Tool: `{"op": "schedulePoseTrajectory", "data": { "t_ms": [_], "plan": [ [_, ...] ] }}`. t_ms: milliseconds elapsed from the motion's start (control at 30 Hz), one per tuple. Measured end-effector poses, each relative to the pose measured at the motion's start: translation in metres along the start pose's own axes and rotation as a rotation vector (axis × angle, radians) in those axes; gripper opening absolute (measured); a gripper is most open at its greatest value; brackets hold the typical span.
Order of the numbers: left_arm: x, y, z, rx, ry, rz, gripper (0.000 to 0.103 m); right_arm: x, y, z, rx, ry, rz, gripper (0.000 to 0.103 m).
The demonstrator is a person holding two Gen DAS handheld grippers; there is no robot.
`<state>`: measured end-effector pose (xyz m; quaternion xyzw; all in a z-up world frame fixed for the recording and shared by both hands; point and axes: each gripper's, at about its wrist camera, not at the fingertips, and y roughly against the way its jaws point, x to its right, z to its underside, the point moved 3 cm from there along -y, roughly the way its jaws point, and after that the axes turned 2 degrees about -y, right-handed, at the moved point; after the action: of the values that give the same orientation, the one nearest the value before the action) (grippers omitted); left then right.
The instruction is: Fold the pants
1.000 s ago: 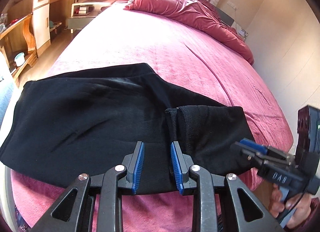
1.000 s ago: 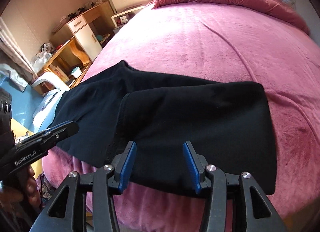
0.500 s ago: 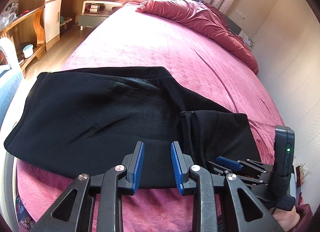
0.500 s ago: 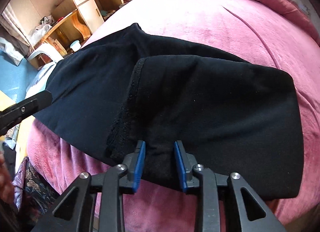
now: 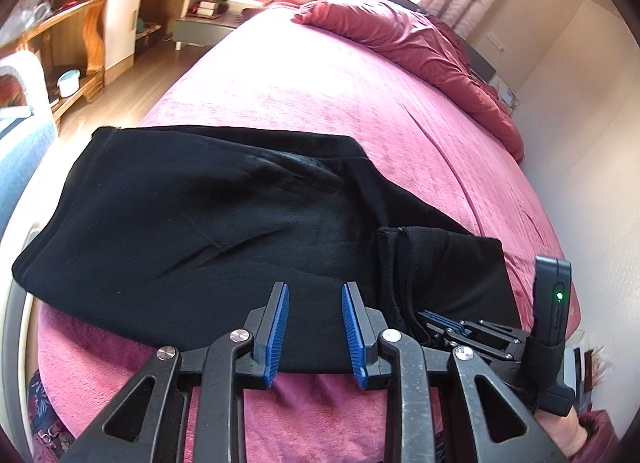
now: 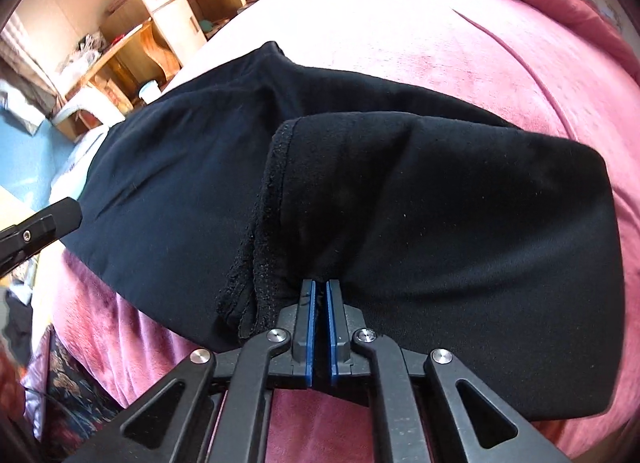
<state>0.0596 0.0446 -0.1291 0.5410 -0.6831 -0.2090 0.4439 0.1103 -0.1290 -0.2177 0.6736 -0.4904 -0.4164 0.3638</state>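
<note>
Black pants (image 5: 208,231) lie across the near edge of a pink bed (image 5: 320,95), with the leg ends folded back over the right part (image 6: 460,215). My left gripper (image 5: 314,295) is open, its blue pads over the pants' near edge, holding nothing. My right gripper (image 6: 320,287) is shut on the near edge of the folded layer, next to the hem (image 6: 260,243). The right gripper also shows in the left wrist view (image 5: 444,321), at the pants' right side. The tip of the left gripper shows at the left of the right wrist view (image 6: 48,223).
A crumpled red duvet (image 5: 420,43) lies at the head of the bed. A wooden desk and cabinet (image 5: 120,19) and a bedside table (image 5: 212,15) stand left of the bed. A wall (image 5: 580,123) runs along the right. The bed's pink surface stretches beyond the pants.
My right gripper has moved forward onto the folded layer's near edge and closed on it. My left gripper has stayed open and shifted slightly left along the pants.
</note>
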Motion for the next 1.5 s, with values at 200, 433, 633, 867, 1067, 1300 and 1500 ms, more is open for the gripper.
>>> {"op": "schedulePoseTrajectory", "data": {
  "t_ms": [200, 433, 633, 867, 1067, 1300, 1500],
  "plan": [
    [-0.058, 0.021, -0.011, 0.032, 0.189, -0.013, 0.033, 0.009, 0.007, 0.001, 0.028, -0.037, -0.042, 0.018],
    [-0.180, 0.058, -0.002, 0.115, 0.606, -0.057, 0.033, 0.006, 0.041, -0.004, 0.143, -0.055, -0.077, 0.053],
    [-0.240, 0.053, 0.031, 0.097, 0.878, -0.030, 0.033, -0.008, 0.049, -0.001, 0.159, -0.032, -0.076, 0.055],
    [-0.255, 0.027, 0.041, 0.054, 0.957, 0.008, 0.033, -0.006, 0.045, 0.008, 0.137, -0.060, -0.052, 0.056],
    [-0.261, 0.009, 0.038, 0.041, 0.986, 0.030, 0.033, 0.001, 0.041, 0.013, 0.120, -0.087, -0.034, 0.057],
    [-0.261, 0.006, 0.034, 0.043, 0.960, 0.017, 0.031, 0.015, 0.029, 0.018, 0.089, -0.134, -0.023, 0.060],
    [-0.245, 0.021, 0.019, 0.109, 0.856, 0.014, 0.017, 0.023, 0.019, 0.023, 0.081, -0.183, -0.060, 0.069]
  ]
}}
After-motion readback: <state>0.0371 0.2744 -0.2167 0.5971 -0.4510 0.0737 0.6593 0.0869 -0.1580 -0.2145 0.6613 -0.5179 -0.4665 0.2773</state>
